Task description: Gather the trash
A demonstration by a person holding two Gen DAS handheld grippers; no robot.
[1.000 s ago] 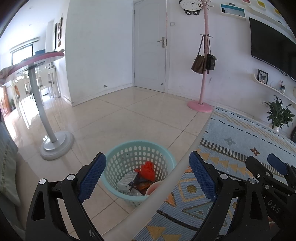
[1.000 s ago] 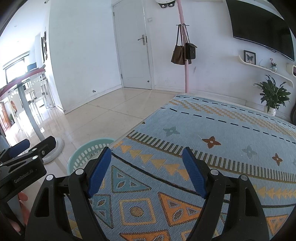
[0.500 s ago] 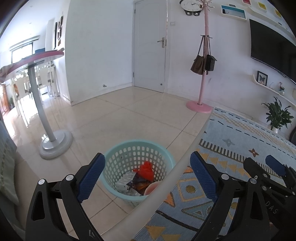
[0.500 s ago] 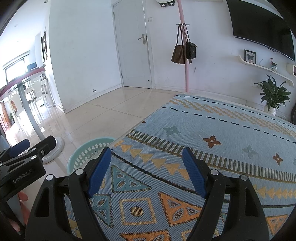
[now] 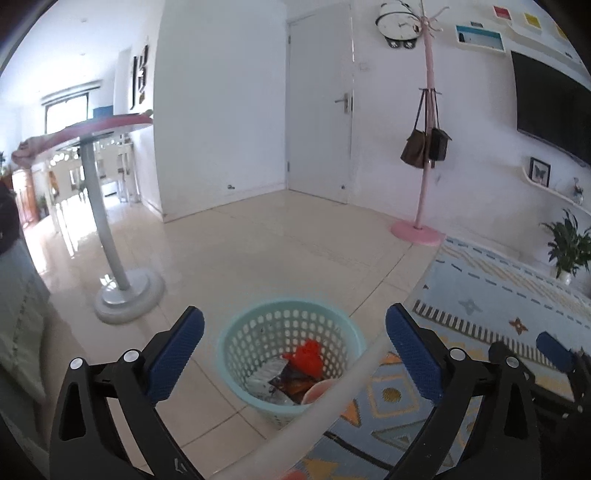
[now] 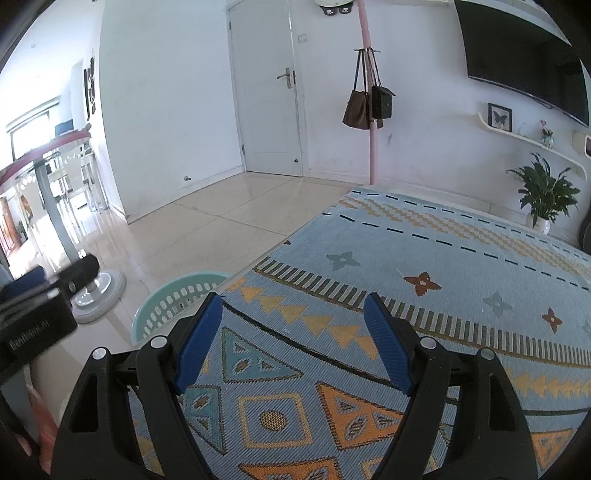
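Currently our left gripper has its jaws opening, near full spread, with nothing between the blue pads. It points down past the worktop rim at the teal basket on the tiled floor. Inside the basket we see trash: a red piece on top, crumpled silver and dark wrappers under it, and a pinkish round thing cut off by the rim. We can't read any print on the wrappers.

Our right gripper stands apart and empty, over the patterned cloth covering the worktop. From its view only the basket's far wall shows; the contents are hidden behind the worktop edge. The left gripper's body sits at the left edge of that view, blurred; its white label is too smeared to read for sure. A bit of a hand shows bottom left, mostly cut off.

Further out: pink coat stand with two bags, white door, wall clock partly behind the stand, black TV cut by the frame edge, potted plant, round pedestal table.
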